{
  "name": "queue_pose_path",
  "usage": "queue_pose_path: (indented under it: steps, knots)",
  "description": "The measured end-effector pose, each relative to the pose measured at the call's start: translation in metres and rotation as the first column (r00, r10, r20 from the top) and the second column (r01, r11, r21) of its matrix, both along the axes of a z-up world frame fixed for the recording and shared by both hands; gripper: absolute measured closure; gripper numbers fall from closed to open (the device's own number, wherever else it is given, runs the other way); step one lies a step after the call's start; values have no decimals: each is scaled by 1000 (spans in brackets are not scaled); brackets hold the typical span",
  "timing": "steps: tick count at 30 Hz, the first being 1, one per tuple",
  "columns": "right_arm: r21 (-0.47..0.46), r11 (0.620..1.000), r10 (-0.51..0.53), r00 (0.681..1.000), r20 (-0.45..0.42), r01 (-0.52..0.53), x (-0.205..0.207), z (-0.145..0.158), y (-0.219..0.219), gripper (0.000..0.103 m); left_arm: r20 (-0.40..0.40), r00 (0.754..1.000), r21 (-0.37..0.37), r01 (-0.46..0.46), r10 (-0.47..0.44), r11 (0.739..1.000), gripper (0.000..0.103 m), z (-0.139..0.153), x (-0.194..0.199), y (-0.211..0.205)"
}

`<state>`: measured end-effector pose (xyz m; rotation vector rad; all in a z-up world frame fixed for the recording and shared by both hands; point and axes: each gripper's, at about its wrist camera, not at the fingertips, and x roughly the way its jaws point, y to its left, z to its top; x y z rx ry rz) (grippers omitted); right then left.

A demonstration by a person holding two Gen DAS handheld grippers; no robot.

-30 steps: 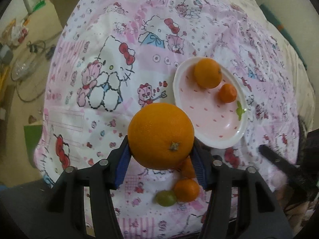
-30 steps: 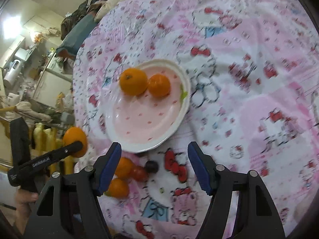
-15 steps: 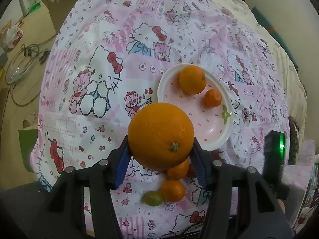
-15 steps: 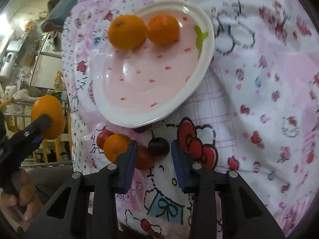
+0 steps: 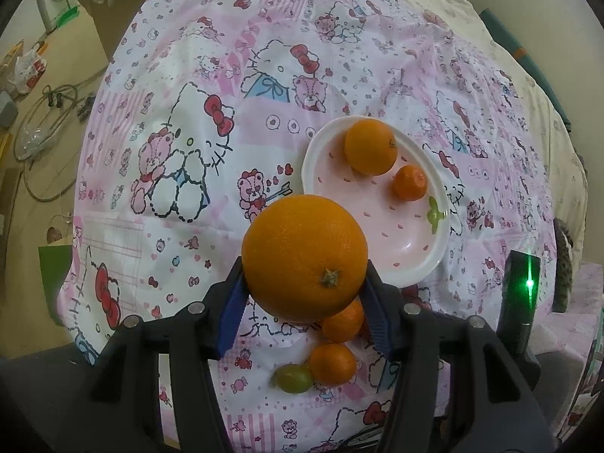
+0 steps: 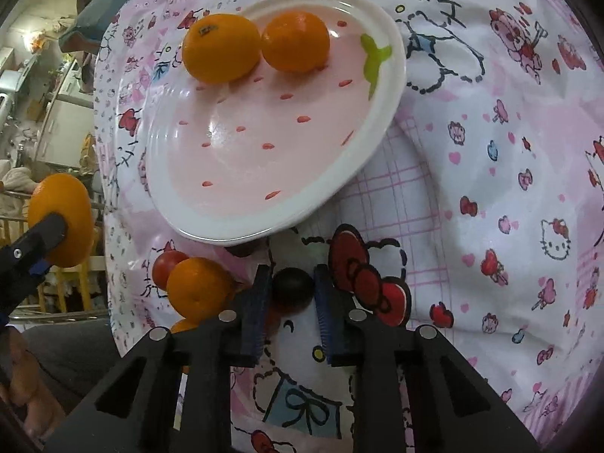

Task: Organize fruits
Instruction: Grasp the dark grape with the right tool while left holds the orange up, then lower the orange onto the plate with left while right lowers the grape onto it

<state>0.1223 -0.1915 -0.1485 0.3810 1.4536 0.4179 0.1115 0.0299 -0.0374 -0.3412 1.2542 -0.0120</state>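
Note:
My left gripper is shut on a big orange, held above the cloth just left of the pink strawberry plate. The plate holds an orange and a mandarin. In the right wrist view my right gripper is shut on a dark grape that sits on the cloth below the plate's near rim. Beside it lie a mandarin and a red tomato. The held orange shows at the far left.
Two mandarins and a green grape lie on the cartoon-print cloth below my left gripper. The cloth drops off at the left to a floor with cables. A person's hand shows at the lower left.
My right gripper came down close to the cloth and its jaws shut on the dark grape. My left gripper kept still with the big orange.

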Motion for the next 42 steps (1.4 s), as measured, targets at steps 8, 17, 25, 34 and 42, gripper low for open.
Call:
queue_pose_path:
  steps: [8, 17, 25, 34, 42]
  knots:
    - [60, 997, -45, 999, 28, 43, -3, 13, -18, 80, -1, 1000, 37, -14, 14, 999, 50, -8, 3, 5]
    - [115, 991, -86, 991, 102, 75, -12, 46, -42, 80, 12, 1000, 50, -20, 19, 999, 50, -7, 1, 4]
    - [176, 979, -140, 964, 227, 101, 14, 92, -66, 79, 11, 997, 86, 74, -75, 994, 50, -3, 29, -15]
    - [212, 974, -144, 947, 287, 84, 55, 105, -57, 79, -47, 985, 31, 166, -164, 986, 51, -40, 63, -48]
    - [195, 978, -122, 956, 269, 70, 92, 92, -51, 79, -72, 983, 0, 170, -169, 986, 50, -65, 92, -52]
